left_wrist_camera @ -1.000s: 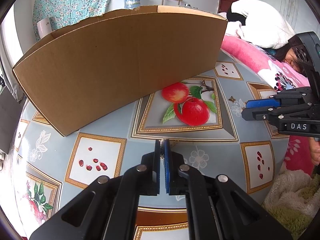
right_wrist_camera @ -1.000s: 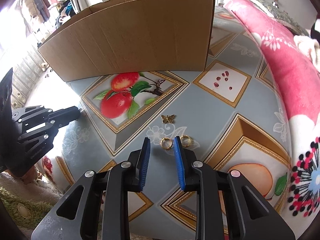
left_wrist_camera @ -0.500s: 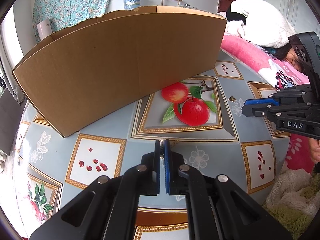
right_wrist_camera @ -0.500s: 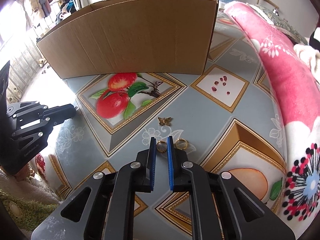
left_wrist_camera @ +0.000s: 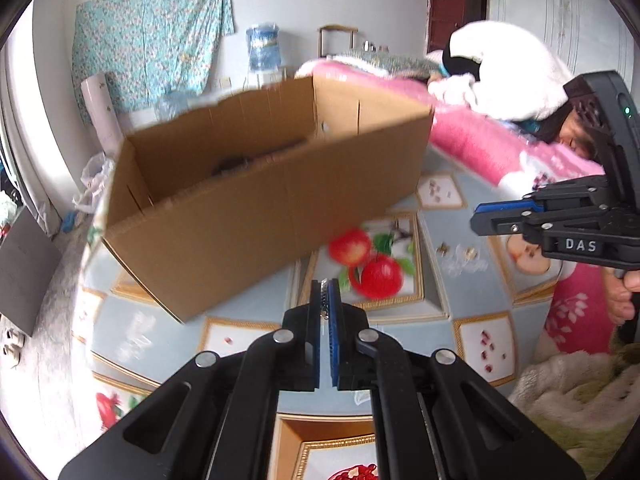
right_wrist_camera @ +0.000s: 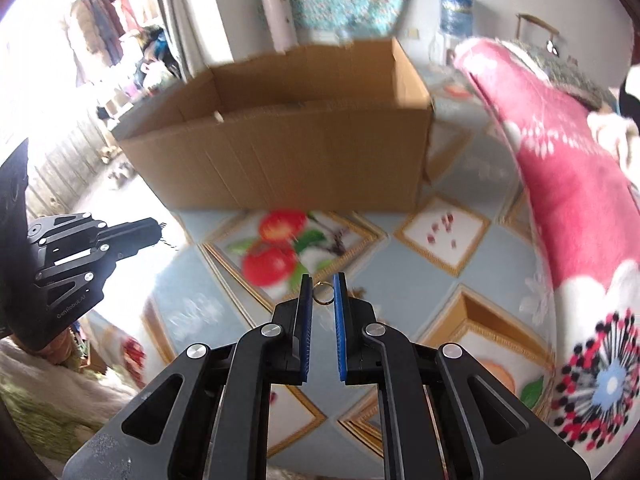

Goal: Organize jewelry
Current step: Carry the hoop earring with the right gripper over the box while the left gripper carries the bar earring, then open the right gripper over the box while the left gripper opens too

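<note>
**Two small jewelry pieces held in the air, each by the fingertips alone**

Left wrist view: the left gripper (left_wrist_camera: 325,294) is clenched, its blue pads almost meeting. A thin silvery chain (left_wrist_camera: 323,308) shows in the slit between them, near the tips; how much of it hangs below is hidden. Beyond stands an open cardboard box (left_wrist_camera: 256,200) on a table (left_wrist_camera: 440,300) covered in an apple-print cloth. To the right the right gripper (left_wrist_camera: 480,218) hovers above the cloth. Small gold pieces (left_wrist_camera: 460,252) lie on the cloth beneath it, too blurred to name. A person lies on pink bedding behind.

Right wrist view: the right gripper (right_wrist_camera: 323,290) has just been closing, and a gold ring (right_wrist_camera: 322,293) now sits pinched between the very tips of its pads, clear of the cloth. The box is ahead, its open top facing up. At left, the left gripper shows with a short length of chain dangling from its tip.

Risks, as a judgement: the ring is round, hard and gripped only at its edges, so a jolt or tilt could make it pivot and drop, then roll off the table. The chain could slide through the pads or catch on the box's rim. Much of both views is smeared, which suggests fast movement and adds to both risks.
</note>
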`<state>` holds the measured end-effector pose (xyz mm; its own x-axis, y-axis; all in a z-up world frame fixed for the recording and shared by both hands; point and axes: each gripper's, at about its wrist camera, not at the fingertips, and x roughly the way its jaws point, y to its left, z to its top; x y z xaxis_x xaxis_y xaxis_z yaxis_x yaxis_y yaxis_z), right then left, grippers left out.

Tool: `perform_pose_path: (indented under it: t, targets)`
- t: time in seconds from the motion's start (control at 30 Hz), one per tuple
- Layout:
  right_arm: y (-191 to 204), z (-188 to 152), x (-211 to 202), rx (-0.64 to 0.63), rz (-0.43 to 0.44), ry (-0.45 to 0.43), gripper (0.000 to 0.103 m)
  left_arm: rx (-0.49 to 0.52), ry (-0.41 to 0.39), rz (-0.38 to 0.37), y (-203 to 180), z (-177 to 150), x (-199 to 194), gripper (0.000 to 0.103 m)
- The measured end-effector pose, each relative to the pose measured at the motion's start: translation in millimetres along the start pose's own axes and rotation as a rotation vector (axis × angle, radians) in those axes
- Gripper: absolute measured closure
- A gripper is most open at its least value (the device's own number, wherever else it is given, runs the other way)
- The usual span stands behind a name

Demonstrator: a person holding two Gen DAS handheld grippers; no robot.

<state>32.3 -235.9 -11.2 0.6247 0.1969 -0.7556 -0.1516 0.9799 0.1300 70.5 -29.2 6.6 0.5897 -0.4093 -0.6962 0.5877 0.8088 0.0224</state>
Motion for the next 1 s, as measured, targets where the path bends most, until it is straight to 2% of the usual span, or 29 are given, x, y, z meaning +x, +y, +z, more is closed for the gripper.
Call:
perform_pose_path:
  t: [0.23, 0.3, 0.4, 0.5, 0.6, 0.63, 0.73, 0.83, 1.0]
  targets:
    - [19.5, 59.3, -42.8, -0.158, 0.088, -0.207, 0.095, -0.016, -0.177, -0.048, 23.6, 58.6, -58.9, 0.100]
    - [19.7, 78.6, -45.2, -0.190, 0.115, -0.241, 0.095, -0.021, -0.211, -0.057, 30.7, 78.2, -59.9, 0.100]
    - [13.7, 109.4, -37.4, -0.210, 0.147, -0.255, 0.095, -0.031, -0.210, -0.043, 38.3, 100.8, -44.5, 0.100]
    - [4.3, 136.2, -19.6, -0.196, 0.211, -0.213, 0.094, -0.064, -0.150, -0.072, 47.7, 118.2, -10.5, 0.100]
    - [-1.2, 156.0, 8.9, -0.181, 0.268, -0.123, 0.094, -0.123, -0.020, -0.146, 58.3, 125.9, 35.3, 0.100]
    - [-2.6, 161.6, 22.6, -0.172, 0.290, -0.076, 0.094, -0.148, 0.043, -0.168, 61.4, 125.6, 53.5, 0.100]
    - [-6.1, 174.9, 64.8, -0.152, 0.323, 0.070, 0.094, -0.209, 0.157, -0.220, 69.8, 120.4, 89.9, 0.100]
    - [-5.8, 175.3, 97.1, -0.153, 0.333, 0.178, 0.094, -0.291, 0.253, -0.271, 80.7, 115.6, 114.9, 0.100]
    - [-5.7, 179.4, 125.3, -0.180, 0.297, 0.264, 0.094, -0.346, 0.341, -0.296, 86.4, 109.6, 133.4, 0.100]
